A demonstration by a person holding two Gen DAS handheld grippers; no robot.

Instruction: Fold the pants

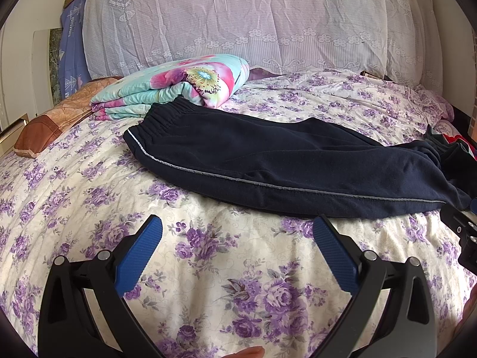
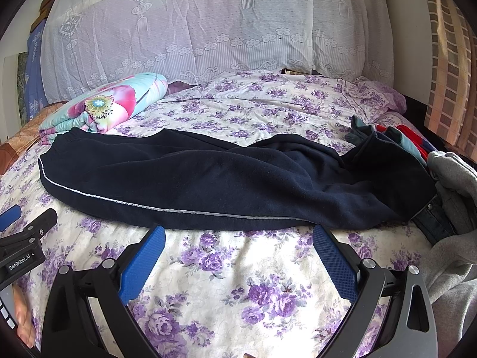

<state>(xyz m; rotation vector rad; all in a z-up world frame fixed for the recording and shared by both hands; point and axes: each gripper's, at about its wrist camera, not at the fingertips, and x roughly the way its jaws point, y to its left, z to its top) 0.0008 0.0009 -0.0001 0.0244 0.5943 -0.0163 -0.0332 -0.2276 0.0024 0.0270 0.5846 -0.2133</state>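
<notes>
Both hand-held grippers, left [image 1: 237,226] and right [image 2: 238,235], hover over the bed [image 1: 208,268] with jaws spread wide and nothing between them. Just ahead of their tips lie the pants [image 2: 208,179], dark navy with a pale side stripe, already doubled leg on leg and stretched crosswise to both grippers: waistband to the left, cuffs to the right. The striped near edge runs almost against the right gripper's fingertips [image 2: 155,232]; the left gripper sits slightly farther back, nearer the waistband half. The cuffs run up against a heap of other clothes [image 2: 447,185] at the bed's right edge. A folded floral quilt [image 1: 179,89] touches the waistband at the far left. A lace-covered headboard [image 1: 238,15] rises behind. The next fold likely brings one end over the other along that long axis.
</notes>
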